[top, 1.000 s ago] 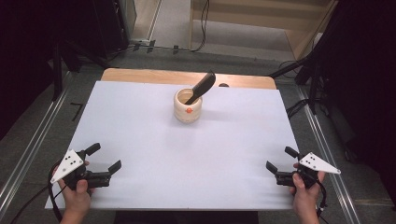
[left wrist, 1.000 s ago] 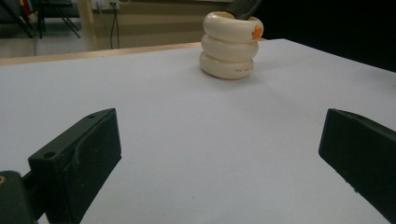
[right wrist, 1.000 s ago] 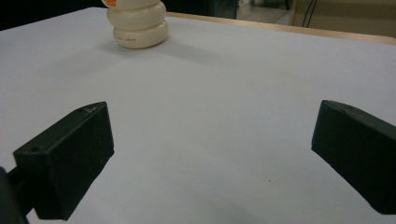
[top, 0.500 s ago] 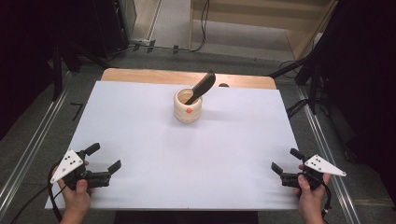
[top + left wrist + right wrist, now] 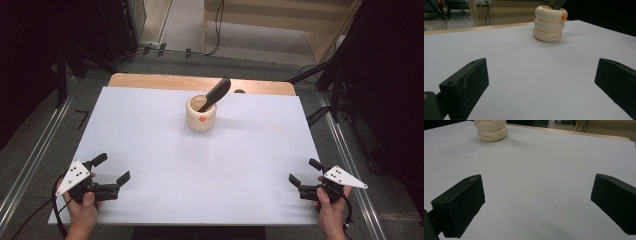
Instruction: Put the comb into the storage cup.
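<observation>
A cream ribbed holder (image 5: 201, 114) with an orange dot stands toward the back middle of the white tabletop (image 5: 150, 130). A black tool handle (image 5: 216, 92) leans out of it to the right. The holder also shows far off in the left gripper view (image 5: 549, 23) and the right gripper view (image 5: 490, 130). My left gripper (image 5: 111, 168) rests open at the front left corner, jaws spread wide with nothing between them (image 5: 541, 82). My right gripper (image 5: 305, 171) is open at the front right edge, likewise holding nothing (image 5: 537, 202).
A wooden strip (image 5: 150, 81) runs along the table's far edge. Metal rails (image 5: 30, 160) flank the table on both sides. Dark stands and cables (image 5: 325, 70) crowd the floor behind, at left and right.
My right gripper has drifted right and toward the front edge. The left gripper has barely shifted. The holder and its tool have not moved.
</observation>
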